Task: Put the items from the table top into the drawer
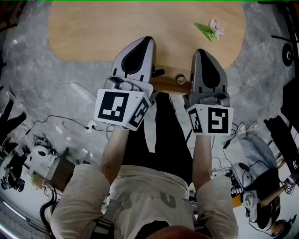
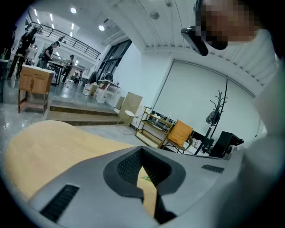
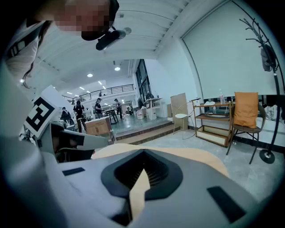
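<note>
Near table's (image 1: pixel 117 28) right edge lies flower sprig (image 1: pixel 209 30).

White walls (image 3: pixel 222 58) rise over a grey marbled floor (image 1: pixel 28 60) and an orange-cushioned chair (image 3: pixel 246 116).

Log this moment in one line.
left gripper: jaws shut, empty | right gripper: jaws shut, empty | flower sprig: on table, untouched

Place: open-plan lab or workshop hall | Evidence: a high white ceiling with spotlights (image 2: pixel 73 10), a railed gallery (image 2: pixel 62 35) and people (image 2: pixel 53 49) at work tables are seen | Floor: grey stone floor (image 1: pixel 261 56) strewn with cables (image 1: pixel 56 119) round a wooden bench (image 1: pixel 93 32) | Furniture: shelf rack (image 3: pixel 213 120), coat stand (image 2: pixel 218 104)
</note>
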`<state>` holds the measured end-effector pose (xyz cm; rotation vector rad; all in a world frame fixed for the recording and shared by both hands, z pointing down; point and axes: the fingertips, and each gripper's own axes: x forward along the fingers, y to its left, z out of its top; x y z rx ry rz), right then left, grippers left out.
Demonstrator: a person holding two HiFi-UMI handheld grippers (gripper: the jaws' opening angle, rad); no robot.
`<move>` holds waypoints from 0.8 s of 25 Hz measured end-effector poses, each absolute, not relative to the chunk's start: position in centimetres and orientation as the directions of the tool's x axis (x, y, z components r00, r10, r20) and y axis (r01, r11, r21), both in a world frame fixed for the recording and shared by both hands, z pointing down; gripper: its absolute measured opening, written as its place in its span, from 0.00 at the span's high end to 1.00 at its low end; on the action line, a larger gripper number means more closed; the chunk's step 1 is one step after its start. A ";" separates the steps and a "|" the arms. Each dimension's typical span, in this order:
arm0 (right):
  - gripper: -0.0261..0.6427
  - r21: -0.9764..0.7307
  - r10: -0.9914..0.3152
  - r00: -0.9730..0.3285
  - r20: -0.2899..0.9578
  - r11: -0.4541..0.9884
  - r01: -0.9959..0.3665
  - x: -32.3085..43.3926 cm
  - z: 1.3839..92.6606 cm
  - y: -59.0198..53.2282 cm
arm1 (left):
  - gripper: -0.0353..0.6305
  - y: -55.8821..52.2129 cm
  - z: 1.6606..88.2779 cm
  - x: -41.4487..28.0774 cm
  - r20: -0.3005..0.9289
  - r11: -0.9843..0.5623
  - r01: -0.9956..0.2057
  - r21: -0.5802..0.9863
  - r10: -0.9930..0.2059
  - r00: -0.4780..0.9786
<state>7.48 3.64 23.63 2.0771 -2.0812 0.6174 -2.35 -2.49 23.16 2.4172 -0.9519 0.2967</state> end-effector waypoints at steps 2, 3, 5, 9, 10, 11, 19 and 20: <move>0.95 -0.191 -0.925 -0.038 0.377 -0.037 -0.981 7.3 23.7 3.6 | 0.94 -2.5 23.1 -2.3 0.378 -0.630 -0.679 0.378 -0.564 0.734; 0.95 -0.192 -0.925 -0.036 0.377 -0.040 -0.980 7.4 23.7 3.7 | 0.94 -2.6 23.1 -2.3 0.380 -0.639 -0.676 0.367 -0.560 0.736; 0.95 -0.198 -0.925 -0.027 0.378 -0.052 -0.979 7.7 23.9 3.8 | 0.94 -2.7 23.6 -1.7 0.396 -0.672 -0.665 0.326 -0.541 0.742; 0.95 -0.208 -0.923 0.004 0.385 -0.091 -0.974 8.7 24.0 5.2 | 0.93 -1.6 24.9 1.5 0.467 -0.822 -0.543 0.173 -0.417 0.780; 0.95 -0.207 -0.922 0.012 0.386 -0.100 -0.973 9.0 23.8 5.7 | 0.88 -1.1 25.0 2.6 0.479 -0.856 -0.494 0.153 -0.373 0.794; 0.95 -0.205 -0.922 0.022 0.387 -0.109 -0.973 9.2 23.5 6.2 | 0.79 -0.8 25.0 3.7 0.490 -0.882 -0.449 0.143 -0.331 0.807; 0.95 -0.266 -0.920 0.109 0.376 -0.220 -0.938 7.5 24.0 12.0 | 0.63 0.6 31.2 7.4 0.674 -0.970 -0.045 -0.240 -0.200 0.711; 0.95 -0.265 -0.916 0.122 0.381 -0.235 -0.935 8.4 24.8 12.7 | 0.63 1.1 33.2 8.8 0.706 -0.959 0.039 -0.281 -0.179 0.685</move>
